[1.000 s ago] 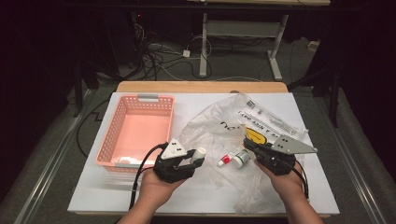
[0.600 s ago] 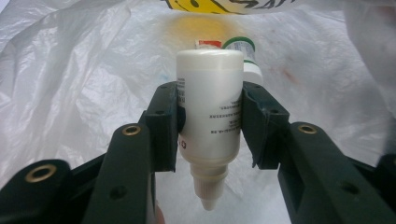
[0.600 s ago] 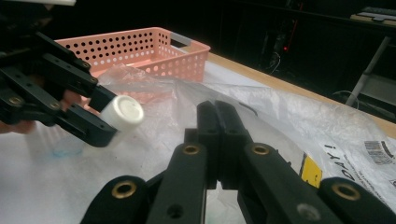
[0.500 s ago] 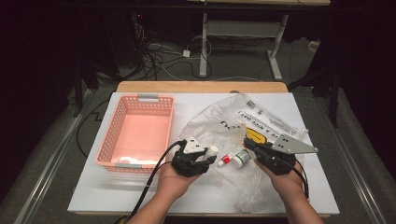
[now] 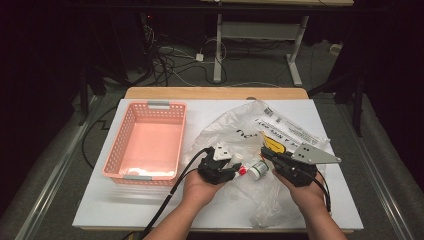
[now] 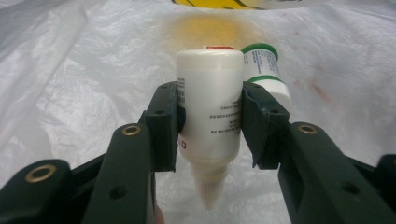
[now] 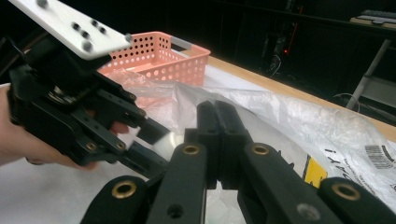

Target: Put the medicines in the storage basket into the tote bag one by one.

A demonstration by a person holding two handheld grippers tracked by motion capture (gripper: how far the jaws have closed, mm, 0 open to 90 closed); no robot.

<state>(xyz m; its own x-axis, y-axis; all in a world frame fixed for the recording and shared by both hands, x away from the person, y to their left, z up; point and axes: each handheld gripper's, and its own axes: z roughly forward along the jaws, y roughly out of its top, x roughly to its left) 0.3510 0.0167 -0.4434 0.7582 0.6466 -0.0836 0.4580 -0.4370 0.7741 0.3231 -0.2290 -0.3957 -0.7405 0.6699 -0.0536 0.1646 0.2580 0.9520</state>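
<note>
Between matte black jaws, smooth white bottle (image 6: 209,112).

L gripper (image 5: 226,164) apparently holds bottle (image 5: 237,157) over bag (image 5: 235,135).

bottle (image 6: 210,116) white | cap (image 6: 260,48) green | basket (image 5: 147,145) pink

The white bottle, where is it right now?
The white bottle sits between the left gripper jaws, over the clear plastic bag, with a green-capped bottle right beside it. In the high view it is right of the pink basket.
</note>
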